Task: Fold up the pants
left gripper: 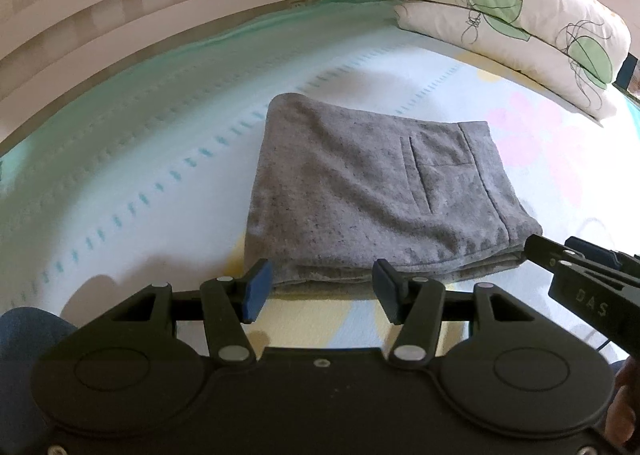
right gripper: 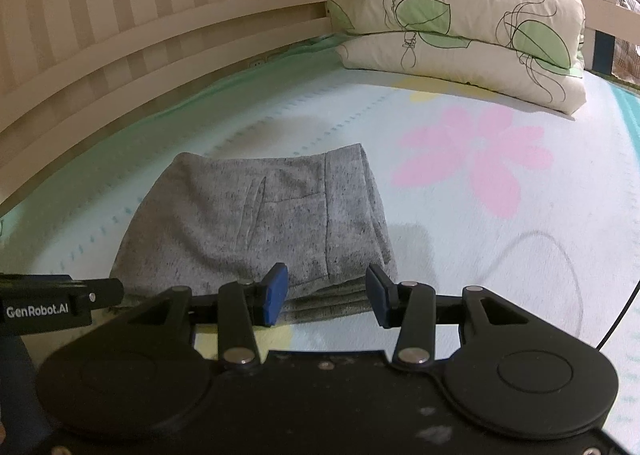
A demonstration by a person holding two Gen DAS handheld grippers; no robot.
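Several layers of grey pants [left gripper: 360, 191] lie stacked in a compact rectangle on the bed [left gripper: 160, 159], their near edge just ahead of both tools and the pillow [left gripper: 516, 19] well off at about two o'clock. Left tongs [left gripper: 320, 291] stand wide with nothing between the blue pads, just short of the hem side at six o'clock of the bundle; right tongs [right gripper: 326, 295] are likewise spread and empty, facing the layered edge at the bundle's five o'clock corner. Judging by the fuzzy knit, the cloth is soft, light and limp, with enough grip not to slide, so layers may shift if only the top one is pinched. Any further hold is best taken across the full stacked edge near the corners. Folding looks nearly or wholly finished.
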